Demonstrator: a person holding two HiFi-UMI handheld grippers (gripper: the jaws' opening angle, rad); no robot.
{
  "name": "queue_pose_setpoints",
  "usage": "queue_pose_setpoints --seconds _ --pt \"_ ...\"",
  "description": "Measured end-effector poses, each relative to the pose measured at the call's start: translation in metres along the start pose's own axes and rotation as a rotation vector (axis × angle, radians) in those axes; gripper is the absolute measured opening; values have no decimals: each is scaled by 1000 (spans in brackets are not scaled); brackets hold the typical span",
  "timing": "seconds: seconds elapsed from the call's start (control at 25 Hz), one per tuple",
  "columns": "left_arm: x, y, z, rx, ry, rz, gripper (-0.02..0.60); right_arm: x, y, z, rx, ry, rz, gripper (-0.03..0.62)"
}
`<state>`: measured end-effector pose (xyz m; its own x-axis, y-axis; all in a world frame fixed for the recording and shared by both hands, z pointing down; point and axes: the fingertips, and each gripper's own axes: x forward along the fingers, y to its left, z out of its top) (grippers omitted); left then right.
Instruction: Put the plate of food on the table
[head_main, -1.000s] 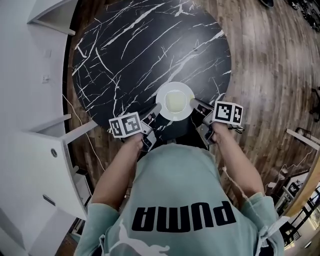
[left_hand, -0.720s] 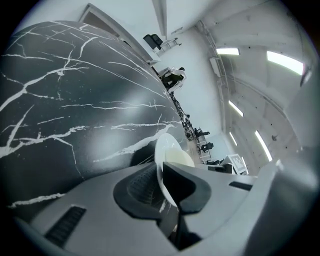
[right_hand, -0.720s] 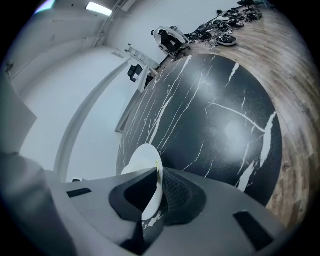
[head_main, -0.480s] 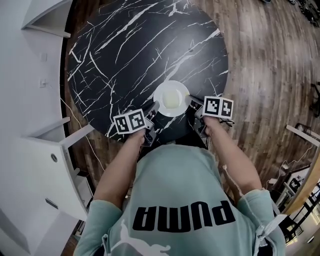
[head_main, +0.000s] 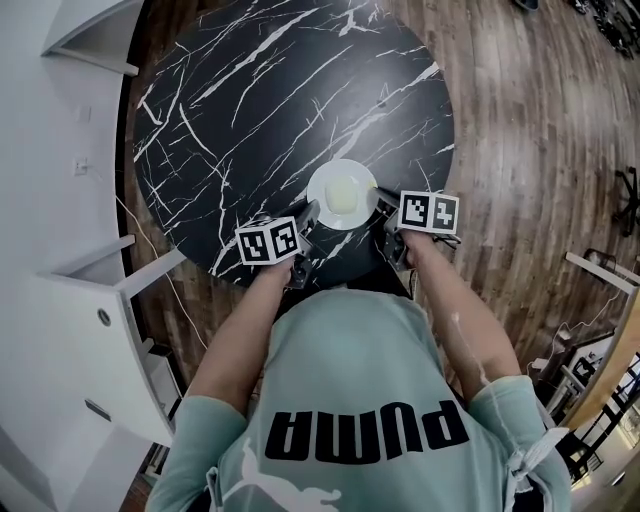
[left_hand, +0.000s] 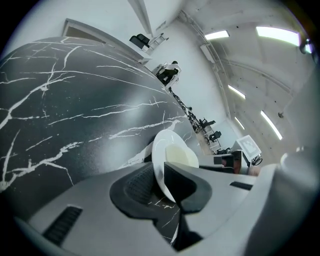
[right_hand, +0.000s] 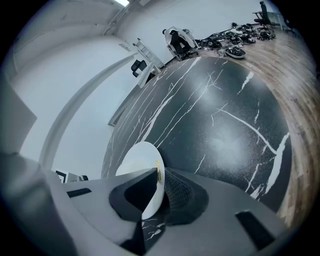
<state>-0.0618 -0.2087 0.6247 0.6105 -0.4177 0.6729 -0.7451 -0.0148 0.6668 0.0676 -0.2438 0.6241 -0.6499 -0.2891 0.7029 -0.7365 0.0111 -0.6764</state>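
Carry nearly done: plate (head_main: 342, 193) of pale food sits over worktop (head_main: 260, 110) near edge. Jaws of my left gripper (head_main: 308, 214) and right gripper (head_main: 384, 201) each pinch its rim. Contact unclear; set-down, release remain.

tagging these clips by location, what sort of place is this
Likely an open office or lab space, not a home kitchen: a round black marble table on a wood plank floor, strip ceiling lights, and office chairs at the far end.
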Motion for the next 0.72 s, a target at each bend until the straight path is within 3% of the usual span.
queue_pose_setpoints --seconds 0.2,0.32,0.48,0.72 --pt "-10 7 0 39 -19 16 86 -10 -2 7 -44 -42 -46 30" --pt "-29 13 4 112 -58 56 84 -21 -2 9 -84 -70 -78 29" --pt "-55 10 4 198 -96 83 8 -40 5 2 -148 -111 -118 29" --pt "-93 -12 -9 313 -114 72 6 -64 38 -26 -214 -171 -116 11"
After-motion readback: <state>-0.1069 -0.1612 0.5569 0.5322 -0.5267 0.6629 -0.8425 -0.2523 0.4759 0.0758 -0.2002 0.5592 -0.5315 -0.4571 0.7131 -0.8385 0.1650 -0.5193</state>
